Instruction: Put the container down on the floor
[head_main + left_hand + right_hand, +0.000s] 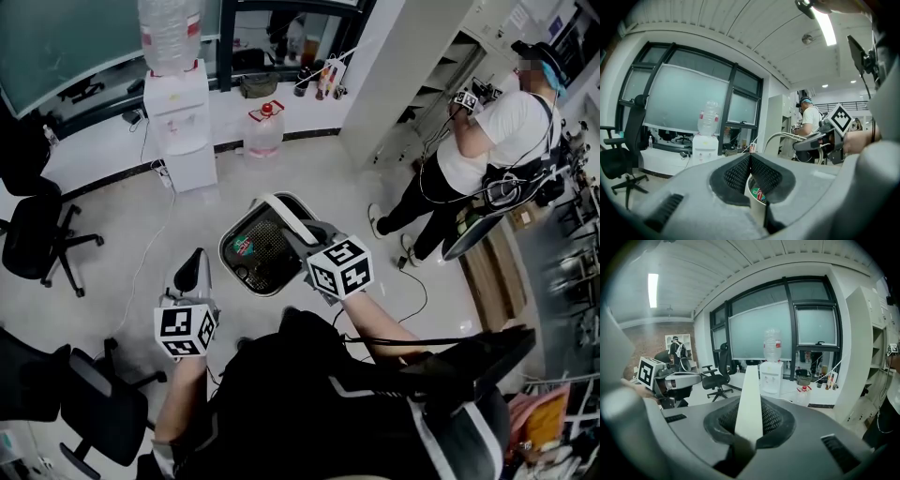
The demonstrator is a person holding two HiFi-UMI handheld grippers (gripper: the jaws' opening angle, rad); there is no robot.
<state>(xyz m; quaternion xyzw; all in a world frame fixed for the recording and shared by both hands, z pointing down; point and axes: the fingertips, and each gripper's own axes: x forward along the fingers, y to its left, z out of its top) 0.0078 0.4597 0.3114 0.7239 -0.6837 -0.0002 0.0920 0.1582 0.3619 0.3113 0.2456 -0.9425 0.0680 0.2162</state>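
The white-rimmed container (227, 251), dark and perforated inside with a red-and-green label at its bottom, is carried between both grippers above the pale floor (122, 234), over its open middle and not set down. The left gripper (193, 269) has its jaws closed narrowly on the container's rim (757, 202) at the side nearest the person. The right gripper (300, 236) is clamped on the flat white handle (750, 385), which runs up between its dark pads. A water dispenser (178, 112) stands by the window wall with a spare water jug (264, 127) beside it. A black office chair (37, 234) sits at the floor's left edge, and another person (487, 150) stands at the right by the shelves.
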